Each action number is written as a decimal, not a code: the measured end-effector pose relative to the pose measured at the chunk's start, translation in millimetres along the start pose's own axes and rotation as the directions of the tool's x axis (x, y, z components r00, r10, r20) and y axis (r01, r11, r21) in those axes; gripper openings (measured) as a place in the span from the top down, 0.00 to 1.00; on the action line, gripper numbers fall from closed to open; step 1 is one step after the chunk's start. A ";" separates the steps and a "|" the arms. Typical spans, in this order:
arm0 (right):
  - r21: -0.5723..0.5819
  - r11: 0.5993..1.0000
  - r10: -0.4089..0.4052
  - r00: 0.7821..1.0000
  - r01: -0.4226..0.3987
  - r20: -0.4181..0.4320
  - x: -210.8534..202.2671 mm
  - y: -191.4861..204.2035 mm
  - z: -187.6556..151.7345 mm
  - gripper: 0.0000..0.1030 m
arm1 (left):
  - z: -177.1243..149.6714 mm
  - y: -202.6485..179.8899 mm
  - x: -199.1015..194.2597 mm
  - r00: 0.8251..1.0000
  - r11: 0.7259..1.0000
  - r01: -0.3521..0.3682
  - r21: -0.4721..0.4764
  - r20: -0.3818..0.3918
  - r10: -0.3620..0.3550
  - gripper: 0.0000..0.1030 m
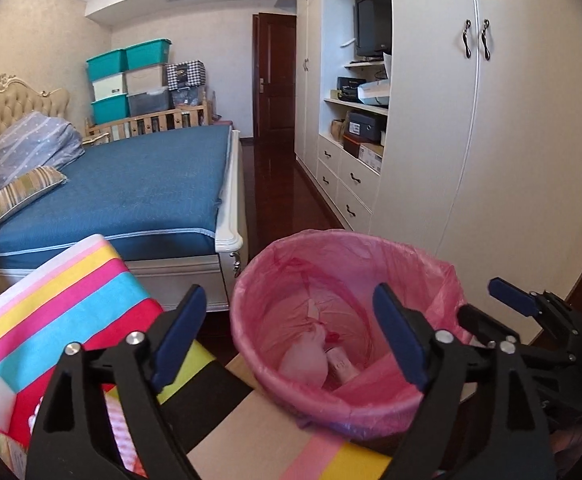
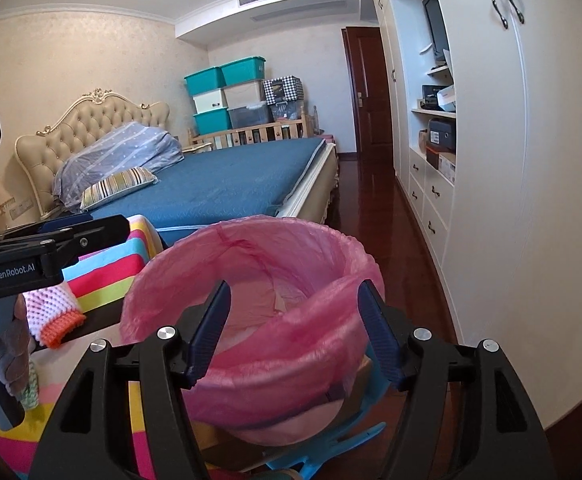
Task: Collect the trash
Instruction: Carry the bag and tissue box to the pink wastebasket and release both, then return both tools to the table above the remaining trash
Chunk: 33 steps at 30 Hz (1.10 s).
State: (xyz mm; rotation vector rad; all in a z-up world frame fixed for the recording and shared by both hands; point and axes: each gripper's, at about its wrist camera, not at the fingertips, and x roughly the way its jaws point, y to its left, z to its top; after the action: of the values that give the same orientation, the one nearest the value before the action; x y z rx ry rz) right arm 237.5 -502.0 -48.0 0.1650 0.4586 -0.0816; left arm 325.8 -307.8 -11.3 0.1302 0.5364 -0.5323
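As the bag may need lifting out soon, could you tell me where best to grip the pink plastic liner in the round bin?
Probably the pink plastic liner at its near edge, from above: there the film sags loose inside the rim, while elsewhere it is folded over the rim.

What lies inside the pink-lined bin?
At the bottom of the pink-lined bin lie a crumpled white wad and a small white packet; anything beneath them is hidden.

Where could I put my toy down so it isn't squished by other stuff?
The blue bed is bare from the striped pillow to its footboard. The dark floor between bed and white wardrobe is open too. Near the pink-lined bin it's crowded with striped cloth and both open claws.
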 end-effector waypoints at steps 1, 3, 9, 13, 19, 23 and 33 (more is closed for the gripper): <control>-0.001 1.000 -0.002 1.000 0.002 0.003 -5.3 1.2 -2.7 0.38 | -2.3 1.3 -5.1 1.000 1.000 -0.007 -0.005 0.004 0.007 0.14; -0.002 1.000 0.001 1.000 -0.001 0.004 -17.2 3.7 -7.0 0.38 | -9.3 5.5 -15.9 1.000 0.999 -0.026 -0.020 0.009 0.026 0.08; -0.009 0.999 0.033 0.999 -0.033 0.010 -50.4 26.0 -20.3 0.33 | -36.1 24.0 -59.5 0.998 0.995 -0.066 -0.068 0.007 0.067 0.05; -0.018 0.996 0.086 0.996 -0.086 -0.001 -65.7 49.7 -32.2 0.29 | -55.8 39.6 -95.6 0.996 0.990 -0.088 -0.109 0.005 0.089 0.05; -0.052 0.983 0.174 0.983 -0.177 -0.056 -73.6 97.7 -50.3 0.26 | -86.1 63.1 -159.0 0.989 0.984 -0.140 -0.110 0.022 0.143 0.05; -0.097 0.965 0.235 0.967 -0.245 -0.103 -73.8 139.5 -61.7 0.25 | -112.7 83.2 -202.4 0.979 0.974 -0.200 -0.111 0.026 0.204 0.05; -0.182 0.927 0.297 0.938 -0.329 -0.181 -72.2 211.1 -83.0 0.25 | -188.9 143.9 -274.4 0.932 0.918 -0.362 -0.162 -0.041 0.360 0.05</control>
State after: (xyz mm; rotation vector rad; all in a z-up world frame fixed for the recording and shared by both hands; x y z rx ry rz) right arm 161.4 -276.7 -59.6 0.0353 0.5827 0.2963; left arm 114.6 -13.5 -33.2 0.0690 0.5493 -0.1239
